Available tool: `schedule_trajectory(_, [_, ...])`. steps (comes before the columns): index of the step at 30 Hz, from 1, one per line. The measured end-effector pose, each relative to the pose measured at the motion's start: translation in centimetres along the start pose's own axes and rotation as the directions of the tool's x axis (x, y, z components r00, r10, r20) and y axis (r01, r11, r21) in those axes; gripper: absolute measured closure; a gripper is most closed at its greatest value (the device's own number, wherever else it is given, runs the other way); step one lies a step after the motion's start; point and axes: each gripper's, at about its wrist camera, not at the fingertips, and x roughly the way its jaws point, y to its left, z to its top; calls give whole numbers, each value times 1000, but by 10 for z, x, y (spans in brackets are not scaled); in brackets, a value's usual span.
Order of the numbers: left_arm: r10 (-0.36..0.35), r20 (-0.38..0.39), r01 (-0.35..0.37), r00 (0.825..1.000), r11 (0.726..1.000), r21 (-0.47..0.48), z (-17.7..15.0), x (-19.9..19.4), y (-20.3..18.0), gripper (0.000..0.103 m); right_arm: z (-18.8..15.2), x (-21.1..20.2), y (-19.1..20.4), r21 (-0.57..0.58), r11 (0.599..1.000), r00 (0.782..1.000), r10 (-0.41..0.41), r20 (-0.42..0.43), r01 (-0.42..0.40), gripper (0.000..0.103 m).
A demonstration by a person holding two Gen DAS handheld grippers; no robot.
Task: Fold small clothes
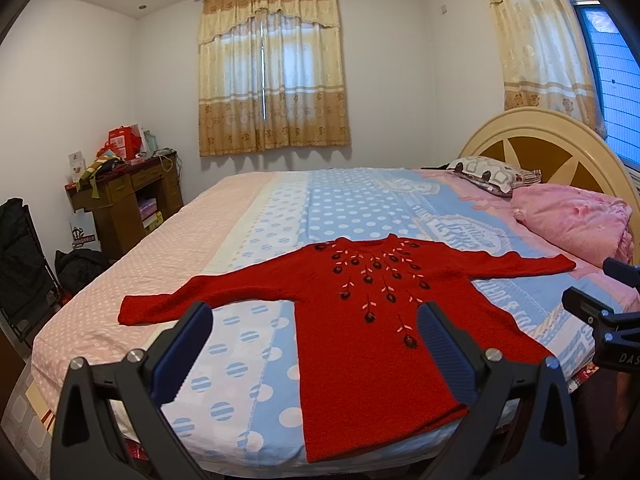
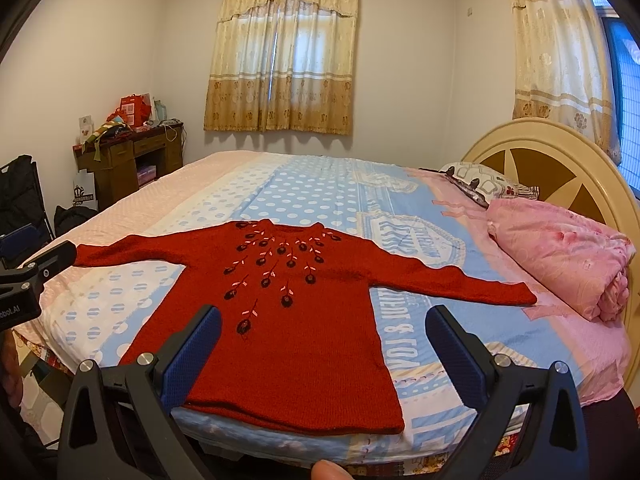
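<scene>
A small red knitted sweater (image 1: 360, 320) with dark embroidered flowers lies flat, face up, sleeves spread, hem toward me, on the bed's blue polka-dot sheet (image 1: 344, 208). It also shows in the right wrist view (image 2: 304, 320). My left gripper (image 1: 314, 320) is open and empty, hovering in front of the hem's left side. My right gripper (image 2: 324, 324) is open and empty, hovering in front of the hem. The right gripper shows at the right edge of the left wrist view (image 1: 600, 312); the left gripper shows at the left edge of the right wrist view (image 2: 28, 272).
A folded pink quilt (image 1: 576, 220) and a patterned pillow (image 1: 492, 172) lie by the rounded headboard (image 1: 560, 128) at right. A cluttered wooden desk (image 1: 124, 192) and dark bags (image 1: 24, 260) stand left of the bed. Curtained windows sit behind.
</scene>
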Motion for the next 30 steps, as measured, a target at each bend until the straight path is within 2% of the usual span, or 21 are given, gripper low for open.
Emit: schedule_trajectory(30, [4,-3,-4,1000,1000,-1,1,0,1,0,-1,4,2,-3,1000,1000,-3,-9,3,1])
